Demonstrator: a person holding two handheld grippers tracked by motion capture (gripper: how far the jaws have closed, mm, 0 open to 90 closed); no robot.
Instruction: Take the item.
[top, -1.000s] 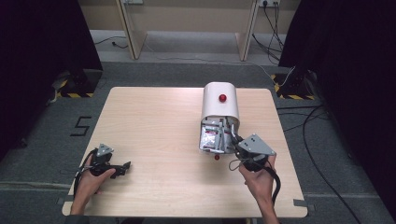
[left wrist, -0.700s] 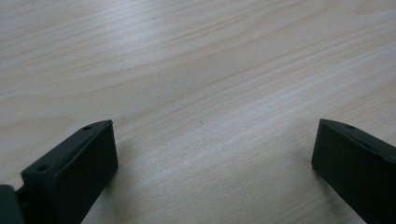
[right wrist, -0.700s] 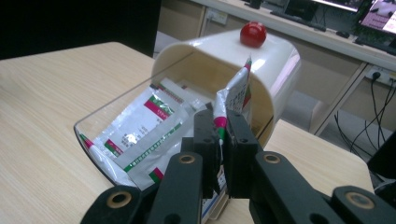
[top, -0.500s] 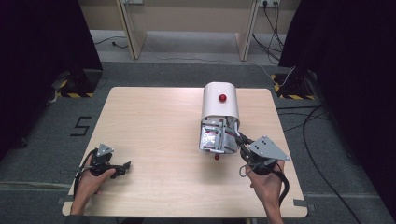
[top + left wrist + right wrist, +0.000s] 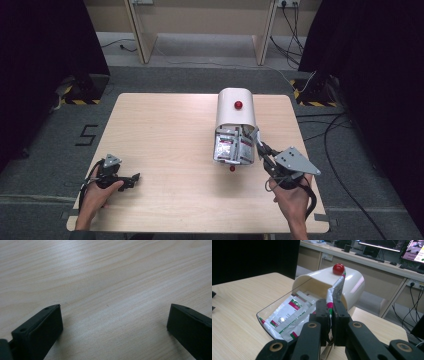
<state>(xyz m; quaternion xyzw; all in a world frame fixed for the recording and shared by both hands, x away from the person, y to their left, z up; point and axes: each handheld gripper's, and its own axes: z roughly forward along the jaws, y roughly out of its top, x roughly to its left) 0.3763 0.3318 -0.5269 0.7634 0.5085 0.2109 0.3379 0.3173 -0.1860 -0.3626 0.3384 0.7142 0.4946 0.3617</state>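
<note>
Here the right tongs [image 5: 331, 315] pinch a white paper packet [image 5: 338, 288] standing up by the cream box [image 5: 235, 111], while the left tongs [image 5: 112, 325] rest wide on the wooden surface [image 5: 165, 135].

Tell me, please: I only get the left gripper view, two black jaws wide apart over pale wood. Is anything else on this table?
Observer: Yes. In the high view a white rounded plastic box with a red knob lies on the pale wooden table, towards its right side.
Operator: Is anything in it?
Observer: The right gripper view shows white sachets with red and green print lying on its clear open flap.
Operator: And the other gripper?
Observer: The right gripper is shut on one upright sachet at the box's mouth.
</note>
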